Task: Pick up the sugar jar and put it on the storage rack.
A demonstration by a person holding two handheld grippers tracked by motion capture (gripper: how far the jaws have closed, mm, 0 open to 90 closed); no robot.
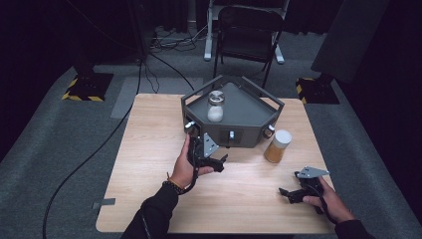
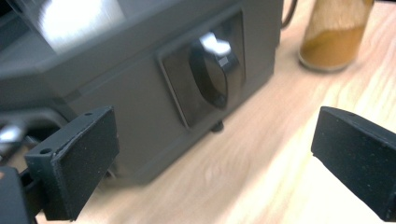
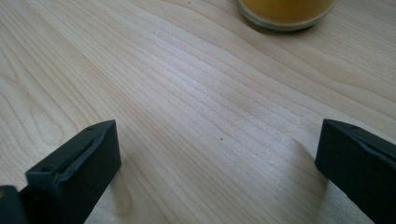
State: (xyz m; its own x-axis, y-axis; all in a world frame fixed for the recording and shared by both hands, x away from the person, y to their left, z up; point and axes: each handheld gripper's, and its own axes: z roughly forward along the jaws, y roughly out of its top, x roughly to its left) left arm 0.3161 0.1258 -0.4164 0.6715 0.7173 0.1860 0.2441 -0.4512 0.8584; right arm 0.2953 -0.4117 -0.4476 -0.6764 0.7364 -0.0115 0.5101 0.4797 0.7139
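Observation:
A dark grey angular box [image 1: 234, 130] stands at the back middle of the wooden table [image 1: 149, 164], with knobs on its front faces and a jar of white powder [image 1: 215, 106] on its top tray. My left gripper [image 1: 215, 160] is open just in front of the box. In the left gripper view its jaws stand wide apart, facing a black knob [image 2: 215, 70] on the box [image 2: 116, 79]. A jar of orange powder [image 1: 277, 146] with a white lid stands right of the box. My right gripper [image 1: 289, 195] is open and low over the table near the front right, holding nothing.
The orange jar shows at the top of the left gripper view [image 2: 332, 39] and of the right gripper view [image 3: 285, 11]. Bare wood [image 3: 196, 107] lies between the right jaws. Behind the table stand a black folding chair [image 1: 247, 35] and stand bases on a grey floor.

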